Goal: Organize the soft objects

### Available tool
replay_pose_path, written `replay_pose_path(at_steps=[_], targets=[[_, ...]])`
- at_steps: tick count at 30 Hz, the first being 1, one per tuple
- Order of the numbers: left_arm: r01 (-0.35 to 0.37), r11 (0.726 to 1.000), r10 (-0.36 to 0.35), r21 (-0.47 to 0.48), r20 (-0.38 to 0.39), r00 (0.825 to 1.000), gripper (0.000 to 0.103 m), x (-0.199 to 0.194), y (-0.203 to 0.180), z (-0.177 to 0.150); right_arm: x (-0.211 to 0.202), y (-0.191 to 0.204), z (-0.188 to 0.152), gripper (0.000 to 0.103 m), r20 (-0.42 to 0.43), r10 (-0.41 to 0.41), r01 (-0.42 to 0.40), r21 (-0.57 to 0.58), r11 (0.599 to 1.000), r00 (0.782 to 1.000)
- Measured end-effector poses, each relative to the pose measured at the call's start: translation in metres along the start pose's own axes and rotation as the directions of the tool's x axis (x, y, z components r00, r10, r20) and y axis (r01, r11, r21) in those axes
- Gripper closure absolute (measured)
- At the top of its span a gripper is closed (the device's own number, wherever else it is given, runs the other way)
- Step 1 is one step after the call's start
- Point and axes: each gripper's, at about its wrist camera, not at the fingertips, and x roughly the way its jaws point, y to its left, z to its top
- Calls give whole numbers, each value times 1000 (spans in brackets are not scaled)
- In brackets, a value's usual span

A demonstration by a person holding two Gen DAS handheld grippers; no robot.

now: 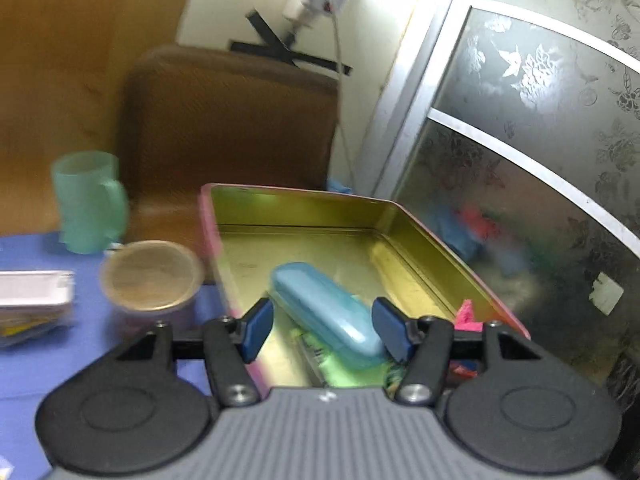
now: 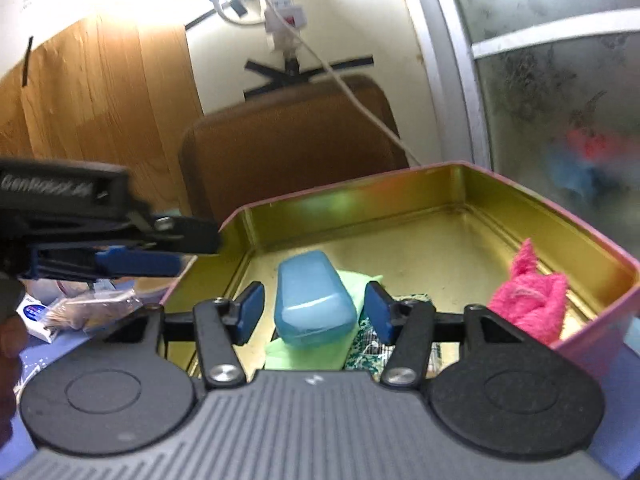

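Note:
A pink tin [image 1: 212, 240] with a gold inside stands open on the blue cloth. A light blue hard case [image 1: 328, 312] lies in it on a green cloth [image 1: 348, 372], and a pink towel [image 1: 466, 316] rests against the right wall. My left gripper [image 1: 322, 308] hovers open over the tin's near left rim, with the case showing beyond its pads. In the right wrist view my right gripper [image 2: 314, 294] is open, and the case [image 2: 312, 300] stands between its pads with a small gap on each side. The pink towel [image 2: 528, 300], the green cloth [image 2: 304, 356] and the left gripper [image 2: 188, 248] appear there too.
A green translucent mug [image 1: 90, 204], a round lidded tub [image 1: 150, 276] and a white box [image 1: 36, 292] stand left of the tin. A brown chair back [image 1: 228, 128] rises behind it and a frosted glass door [image 1: 540, 160] is to the right. A clear bag [image 2: 88, 312] lies by the left rim.

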Motion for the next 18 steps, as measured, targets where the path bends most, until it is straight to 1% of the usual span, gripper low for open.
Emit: replay_pose_path(at_steps=[2,5,7,9,10,13,15,16,17,18], targets=[[-36,999,36,3,9,999,47,-16,11,-10,-12,3,0,44,33,16,-17,9,1000,999],[-119,993,119,-11,8,993,46,-44,40,-32,-23,17,4,45,68,55,-55,0,998,996],[-189,981,189,-39,-4,982,46,-63,68,-51,-29,31,7,45,80,110,-109,-12,994,991],[-248,965,247,-83,-26,969,46,-78,97,-66,-29,48,9,45,71,176,-174,-39,984,982],[-282,953,279,-110,-37,959,46,-85,113,-73,-28,59,7,45,55,213,-209,-58,976,976],[-396,899,392,-186,-60,918,46,-113,160,-93,-11,95,2,45,-34,312,-313,-93,945,950],[-441,871,442,-216,-48,896,45,-128,181,-99,5,121,-6,45,-113,364,-376,-117,919,924],[-464,855,468,-229,-41,883,43,-134,189,-102,14,136,-9,45,-147,384,-403,-137,905,911],[-480,843,489,-245,-26,872,43,-140,197,-106,23,151,-13,45,-176,395,-422,-160,892,902],[-475,843,491,-253,-3,871,43,-146,203,-110,32,165,-15,45,-200,397,-433,-188,882,896]])
